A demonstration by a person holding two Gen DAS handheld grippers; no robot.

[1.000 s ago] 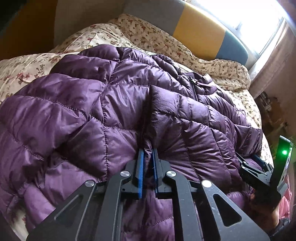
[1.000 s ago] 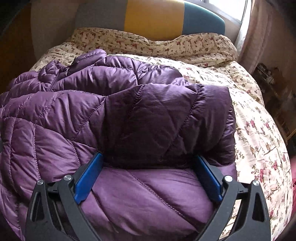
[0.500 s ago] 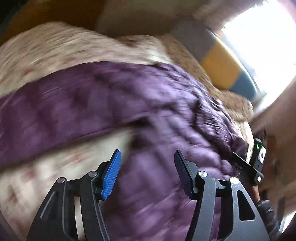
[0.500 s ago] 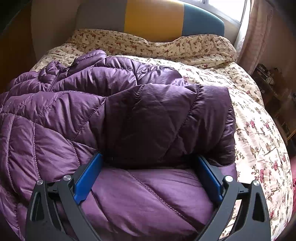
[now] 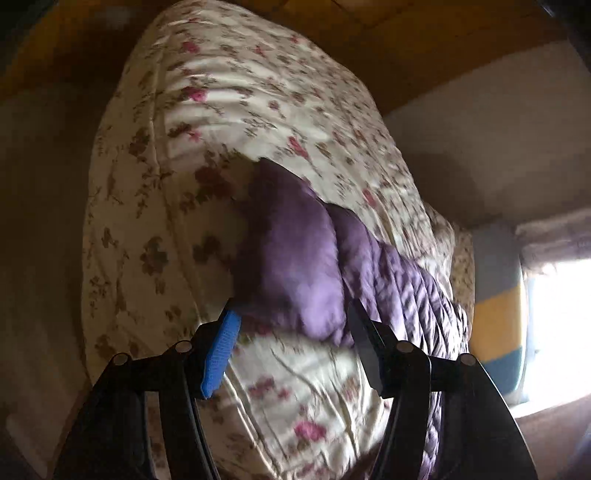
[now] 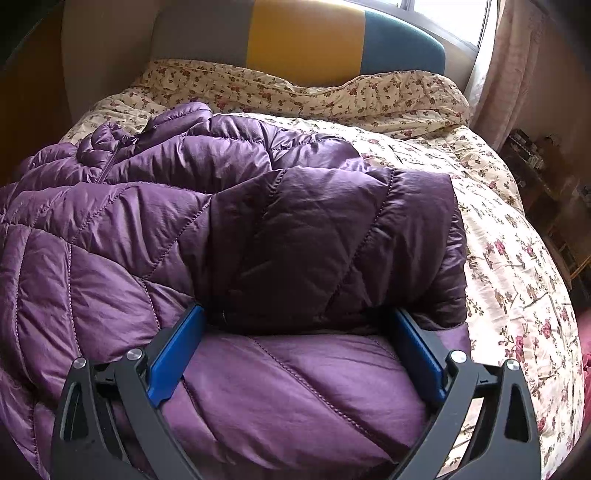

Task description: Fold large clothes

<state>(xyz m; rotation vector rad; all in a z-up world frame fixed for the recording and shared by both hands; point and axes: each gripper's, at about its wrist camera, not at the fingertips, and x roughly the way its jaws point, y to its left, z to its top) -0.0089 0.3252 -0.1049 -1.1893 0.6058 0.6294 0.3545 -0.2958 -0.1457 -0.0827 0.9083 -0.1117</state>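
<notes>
One purple quilted jacket (image 6: 229, 236) lies on the bed (image 6: 517, 266), spread over a floral quilt (image 6: 332, 92); a folded-over panel sits on top of it at the middle. In the left wrist view, which is tilted and blurred, the left gripper (image 5: 291, 332) has its two fingers (image 5: 221, 347) spread wide and holding nothing, with one edge of the jacket at 12 o'clock just beyond the tips. In the right wrist view, the right gripper (image 6: 299, 343) also has two fingers (image 6: 173, 358) spread wide, resting on the jacket with the folded panel's near edge between them at 12 o'clock. One headboard (image 6: 306, 33) with three colour bands, grey, yellow and teal, stands at 12 o'clock. No writing or label can be read.
</notes>
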